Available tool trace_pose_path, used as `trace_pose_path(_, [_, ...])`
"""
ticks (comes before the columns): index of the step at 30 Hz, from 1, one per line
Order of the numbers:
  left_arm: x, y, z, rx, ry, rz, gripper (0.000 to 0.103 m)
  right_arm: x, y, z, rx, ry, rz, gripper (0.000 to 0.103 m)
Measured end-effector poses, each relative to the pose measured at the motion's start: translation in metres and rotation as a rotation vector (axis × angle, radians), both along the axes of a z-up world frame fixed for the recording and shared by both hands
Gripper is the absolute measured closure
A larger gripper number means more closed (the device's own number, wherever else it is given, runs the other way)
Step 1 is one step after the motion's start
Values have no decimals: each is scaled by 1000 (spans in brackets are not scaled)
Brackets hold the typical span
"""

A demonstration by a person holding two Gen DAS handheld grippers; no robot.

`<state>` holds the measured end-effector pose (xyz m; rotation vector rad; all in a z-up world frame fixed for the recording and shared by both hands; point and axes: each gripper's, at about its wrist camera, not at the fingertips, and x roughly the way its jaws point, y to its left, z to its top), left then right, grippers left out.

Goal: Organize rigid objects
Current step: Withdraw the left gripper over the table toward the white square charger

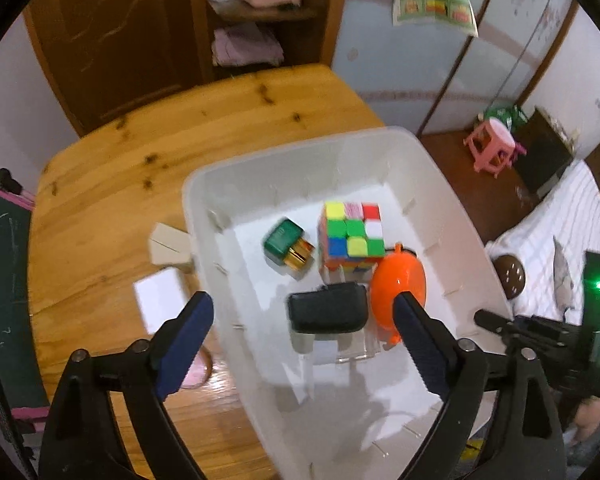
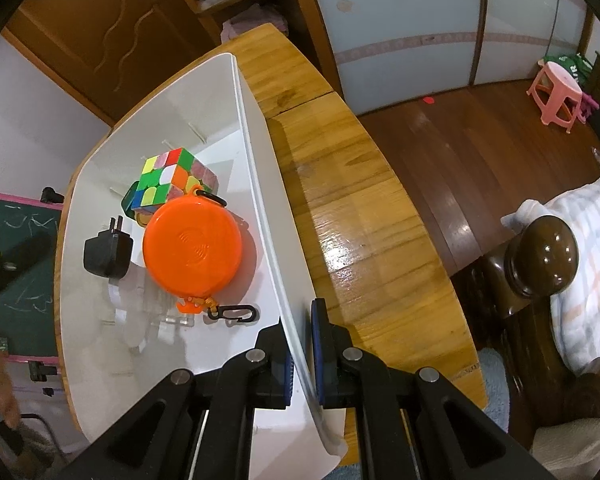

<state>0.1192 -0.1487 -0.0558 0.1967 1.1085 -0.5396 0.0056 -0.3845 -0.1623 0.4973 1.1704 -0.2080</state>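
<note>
Lifting clear with your left gripper [image 1: 304,312], jaws spread wide and empty above the black charger [image 1: 327,307] in the bin [image 1: 204,200]; next, the right gripper [image 2: 301,350] pinches the bin's wall: stay clamped.

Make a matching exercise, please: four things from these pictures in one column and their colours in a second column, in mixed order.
Things:
1. round case
2. charger plug
3. storage bin
4. stool

Colours:
A. white
B. pink
C. orange
D. black

Pairs: 1-C, 2-D, 3-A, 4-B
</note>
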Motion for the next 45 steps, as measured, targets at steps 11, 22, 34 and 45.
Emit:
trace_pose_path(11, [6, 69, 54, -30, -119, 131, 3, 5, 2, -3, -14, 23, -14, 95])
trace_pose_path(22, [10, 121, 81, 48, -216, 226, 3, 4, 4, 0, -27, 33, -20, 95])
trace_pose_path(34, [31, 140, 36, 59, -87, 225, 3, 6, 7, 2, -44, 46, -26, 94])
trace_pose_path(45, [60, 129, -58, -81, 126, 257, 3, 9, 8, 3, -50, 57, -24, 94])
